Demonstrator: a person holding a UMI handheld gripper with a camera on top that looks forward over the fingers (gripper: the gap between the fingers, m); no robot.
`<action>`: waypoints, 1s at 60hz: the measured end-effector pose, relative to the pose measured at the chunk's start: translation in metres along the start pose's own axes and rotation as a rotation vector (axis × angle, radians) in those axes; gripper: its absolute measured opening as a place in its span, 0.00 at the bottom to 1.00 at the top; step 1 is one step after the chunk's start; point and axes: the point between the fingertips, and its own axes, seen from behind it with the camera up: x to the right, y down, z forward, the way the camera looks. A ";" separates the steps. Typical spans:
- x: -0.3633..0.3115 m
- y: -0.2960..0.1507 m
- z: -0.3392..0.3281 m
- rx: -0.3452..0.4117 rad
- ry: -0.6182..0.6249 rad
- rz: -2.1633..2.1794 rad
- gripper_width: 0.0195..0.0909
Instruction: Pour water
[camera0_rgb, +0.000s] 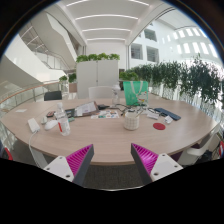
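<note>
Potted plants (180, 78) line the atrium beyond a white cabinet (97, 72).

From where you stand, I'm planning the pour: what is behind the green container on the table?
Behind the green container: white cabinets topped with plants, and a hedge. What it covers is hidden. The hand-held gripper is open, well short of the table.

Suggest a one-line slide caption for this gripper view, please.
Open gripper facing a cluttered round table, with a cup just beyond its fingers.
</note>
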 end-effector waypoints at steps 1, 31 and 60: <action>-0.001 -0.005 -0.013 0.000 0.000 0.000 0.89; -0.100 -0.009 0.029 0.024 -0.209 0.000 0.89; -0.274 -0.041 0.224 0.062 -0.235 -0.013 0.89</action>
